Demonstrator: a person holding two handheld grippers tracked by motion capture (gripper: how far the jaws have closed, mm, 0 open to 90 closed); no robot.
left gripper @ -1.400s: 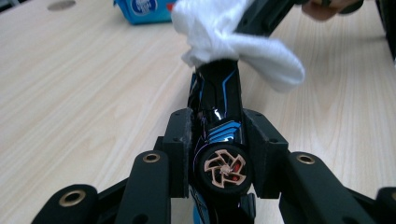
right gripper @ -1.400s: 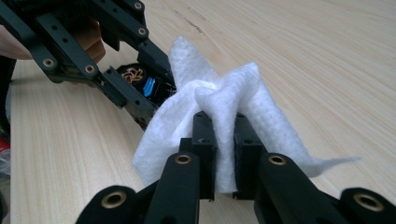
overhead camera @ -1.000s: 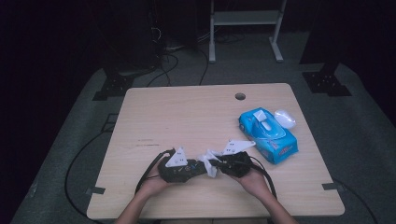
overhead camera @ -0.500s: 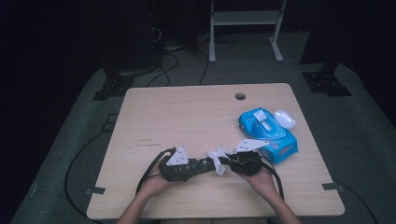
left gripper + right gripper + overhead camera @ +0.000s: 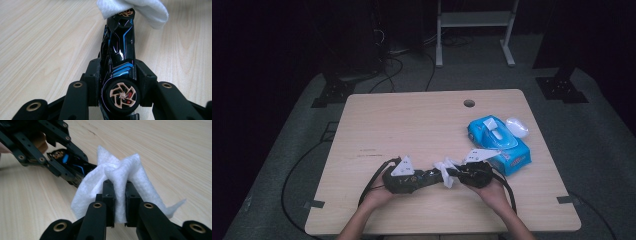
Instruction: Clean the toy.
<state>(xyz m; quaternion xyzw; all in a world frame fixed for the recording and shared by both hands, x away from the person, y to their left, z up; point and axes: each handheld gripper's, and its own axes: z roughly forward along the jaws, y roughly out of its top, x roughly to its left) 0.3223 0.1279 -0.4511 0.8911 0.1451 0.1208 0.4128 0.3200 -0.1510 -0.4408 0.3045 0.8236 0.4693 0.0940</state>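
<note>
High view: left gripper (image 5: 432,177) and right gripper (image 5: 451,174) meet near the table's (image 5: 412,125) front edge, left of the blue wet-wipe pack (image 5: 498,144). Left gripper view: jaws clamped on glossy black toy car (image 5: 119,52), nose under wipe. Right gripper view: jaws pinch crumpled white wipe (image 5: 120,180) against car; wiping looks underway, rest of body likely left

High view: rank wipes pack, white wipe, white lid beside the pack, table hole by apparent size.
1. Blue wipes pack
2. White wipe and white lid: look alike, and the wipe is bunched, so no ranking
3. Table hole
</note>
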